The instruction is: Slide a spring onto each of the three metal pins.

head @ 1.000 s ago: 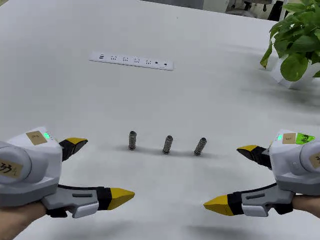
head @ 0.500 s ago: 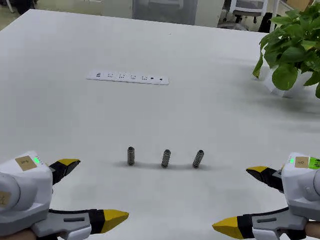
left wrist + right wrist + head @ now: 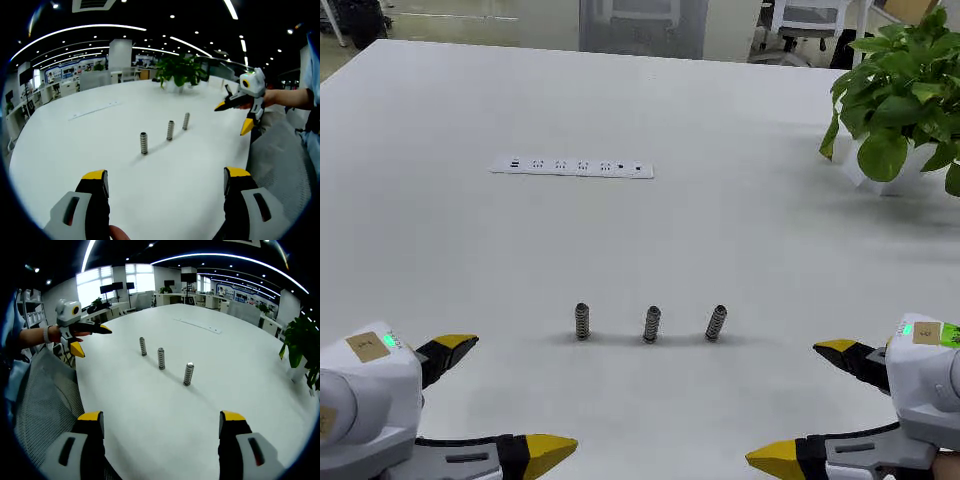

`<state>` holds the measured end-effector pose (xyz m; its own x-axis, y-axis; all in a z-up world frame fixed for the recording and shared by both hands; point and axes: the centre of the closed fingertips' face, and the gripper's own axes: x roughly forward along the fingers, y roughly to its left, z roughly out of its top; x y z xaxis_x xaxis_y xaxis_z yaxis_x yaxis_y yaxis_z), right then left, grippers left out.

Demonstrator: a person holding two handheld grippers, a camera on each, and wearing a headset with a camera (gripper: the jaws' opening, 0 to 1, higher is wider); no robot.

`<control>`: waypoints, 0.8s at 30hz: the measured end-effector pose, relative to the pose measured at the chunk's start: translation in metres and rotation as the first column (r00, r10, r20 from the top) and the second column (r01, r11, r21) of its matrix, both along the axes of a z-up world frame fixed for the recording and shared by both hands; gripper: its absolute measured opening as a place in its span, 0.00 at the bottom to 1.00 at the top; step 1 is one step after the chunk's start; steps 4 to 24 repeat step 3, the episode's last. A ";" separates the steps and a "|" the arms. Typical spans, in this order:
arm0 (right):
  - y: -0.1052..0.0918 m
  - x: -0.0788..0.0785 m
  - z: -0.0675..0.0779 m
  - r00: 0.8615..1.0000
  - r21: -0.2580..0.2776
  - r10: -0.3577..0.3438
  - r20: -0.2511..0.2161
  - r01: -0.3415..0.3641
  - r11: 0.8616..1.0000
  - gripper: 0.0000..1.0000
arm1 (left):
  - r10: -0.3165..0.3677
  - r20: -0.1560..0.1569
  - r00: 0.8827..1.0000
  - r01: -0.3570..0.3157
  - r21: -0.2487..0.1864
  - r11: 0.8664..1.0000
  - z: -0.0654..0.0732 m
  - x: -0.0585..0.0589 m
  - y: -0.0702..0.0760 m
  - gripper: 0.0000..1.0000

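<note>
Jaws wide apart and empty on the left tool (image 3: 515, 398), low at the near left of the table (image 3: 740, 230). Same on the right tool (image 3: 790, 403) at the near right: yellow-tipped jaws spread, gripping nothing. Between and beyond them, upright in a short row on the white top: left spring (image 3: 582, 321), middle spring (image 3: 652, 324), right spring (image 3: 716, 322), apart from one another and well clear of both tools. Possibly a pin inside each coil, though too small to confirm. Farther back, a power strip (image 3: 572, 167); at the far right, a potted plant (image 3: 900, 95).
</note>
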<state>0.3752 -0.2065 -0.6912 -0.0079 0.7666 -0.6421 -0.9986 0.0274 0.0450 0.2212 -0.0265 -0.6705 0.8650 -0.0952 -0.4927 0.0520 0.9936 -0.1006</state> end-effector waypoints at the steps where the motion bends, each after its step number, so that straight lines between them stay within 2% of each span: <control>1: 0.000 -0.001 0.001 1.000 0.006 -0.005 0.001 0.005 1.000 0.96 | 0.000 -0.001 1.000 0.000 0.002 1.000 0.000 0.000 0.000 0.97; 24: 0.000 -0.002 0.002 1.000 0.016 -0.011 0.004 0.010 1.000 0.96 | 0.000 0.000 1.000 0.000 0.002 1.000 -0.001 0.000 0.000 0.97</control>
